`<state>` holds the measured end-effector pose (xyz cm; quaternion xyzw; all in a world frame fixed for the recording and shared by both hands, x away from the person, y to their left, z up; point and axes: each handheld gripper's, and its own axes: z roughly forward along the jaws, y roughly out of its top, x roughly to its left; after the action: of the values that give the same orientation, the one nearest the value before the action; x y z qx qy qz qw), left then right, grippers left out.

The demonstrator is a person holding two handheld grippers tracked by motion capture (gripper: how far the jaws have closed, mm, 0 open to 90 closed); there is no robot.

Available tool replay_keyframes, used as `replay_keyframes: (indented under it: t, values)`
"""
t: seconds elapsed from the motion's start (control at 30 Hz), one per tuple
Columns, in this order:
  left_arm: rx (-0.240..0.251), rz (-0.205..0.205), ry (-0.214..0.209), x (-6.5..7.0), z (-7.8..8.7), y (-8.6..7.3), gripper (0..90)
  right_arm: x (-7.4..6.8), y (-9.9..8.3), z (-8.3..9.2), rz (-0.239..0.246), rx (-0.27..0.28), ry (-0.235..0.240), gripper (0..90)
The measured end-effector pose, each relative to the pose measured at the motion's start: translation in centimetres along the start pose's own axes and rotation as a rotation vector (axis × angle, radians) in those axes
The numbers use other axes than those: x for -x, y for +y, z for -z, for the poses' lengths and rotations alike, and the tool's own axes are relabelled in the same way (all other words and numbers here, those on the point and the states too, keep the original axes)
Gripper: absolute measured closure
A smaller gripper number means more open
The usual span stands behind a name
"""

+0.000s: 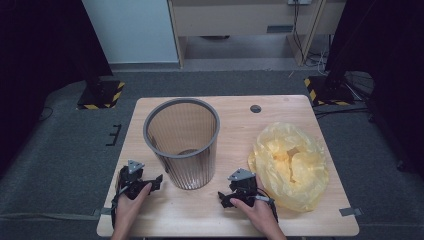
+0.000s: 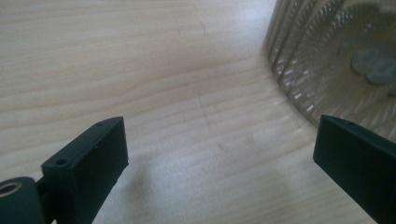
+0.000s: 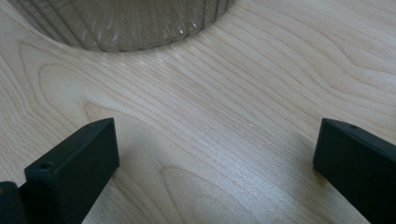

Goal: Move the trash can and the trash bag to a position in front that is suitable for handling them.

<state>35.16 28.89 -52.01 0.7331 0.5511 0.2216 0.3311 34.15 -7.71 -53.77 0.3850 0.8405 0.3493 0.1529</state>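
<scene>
Resting spread and empty on the surface [image 1: 150,210], the left hand-held gripper [image 1: 156,181] and right hand-held gripper [image 1: 225,199] flank the upright bin [image 1: 183,145], which a careless nudge could topple toward the yellow bag [image 1: 292,165] at three o'clock.

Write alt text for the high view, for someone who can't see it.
A person's two hands rest on a wooden table, each holding an open black gripper, left and right, either side of an upright translucent ribbed wastebasket. A crumpled yellow plastic bag lies just beyond the right gripper.
</scene>
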Motion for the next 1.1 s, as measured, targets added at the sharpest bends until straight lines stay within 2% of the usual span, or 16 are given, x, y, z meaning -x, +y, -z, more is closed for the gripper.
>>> replay_keyframes:
  t: [0.13, 0.2, 0.23, 0.33, 0.57, 0.67, 0.77, 0.83, 1.0, 1.1]
  values:
    - [-0.003, 0.004, -0.002, -0.6, -0.2, 1.0, 3.1, 0.2, 0.3, 0.0, 0.007, -0.019, -0.003, 3.0]
    - [-0.013, 0.022, -0.020, -0.9, -0.3, 1.3, 3.4, 0.3, 0.6, 0.3, -0.009, -0.039, -0.023, 6.6]
    - [-0.020, 0.013, -0.013, -1.1, -0.4, 1.5, 3.5, 0.3, 0.9, 0.5, -0.013, -0.038, -0.028, 6.5]
    - [-0.036, 0.019, 0.002, -1.9, -0.8, 1.8, 3.6, 0.4, 1.8, 1.1, -0.008, 0.002, 0.000, 5.0]
    - [0.002, 0.036, 0.031, -3.6, -0.9, 3.7, 3.7, 0.5, 3.3, 1.9, 0.002, 0.054, 0.062, 3.6]
    - [0.010, 0.047, 0.022, -4.1, -1.2, 4.7, 3.9, 0.6, 4.1, 2.3, 0.013, 0.075, 0.079, 3.6]
    - [0.017, 0.044, 0.030, -4.4, -1.6, 5.5, 4.7, 0.7, 4.7, 2.5, 0.023, 0.079, 0.082, 3.9]
    - [0.001, 0.052, 0.019, -4.8, -2.1, 5.9, 6.2, 0.8, 5.0, 2.7, 0.029, 0.086, 0.071, 5.1]
    - [-0.005, 0.056, 0.012, -5.0, -3.1, 7.3, 5.8, 0.8, 5.2, 2.7, 0.037, 0.091, 0.109, 5.1]
    - [0.005, 0.039, 0.040, -4.8, -3.7, 8.3, 5.3, 0.6, 5.2, 2.6, 0.054, 0.075, 0.106, 5.6]
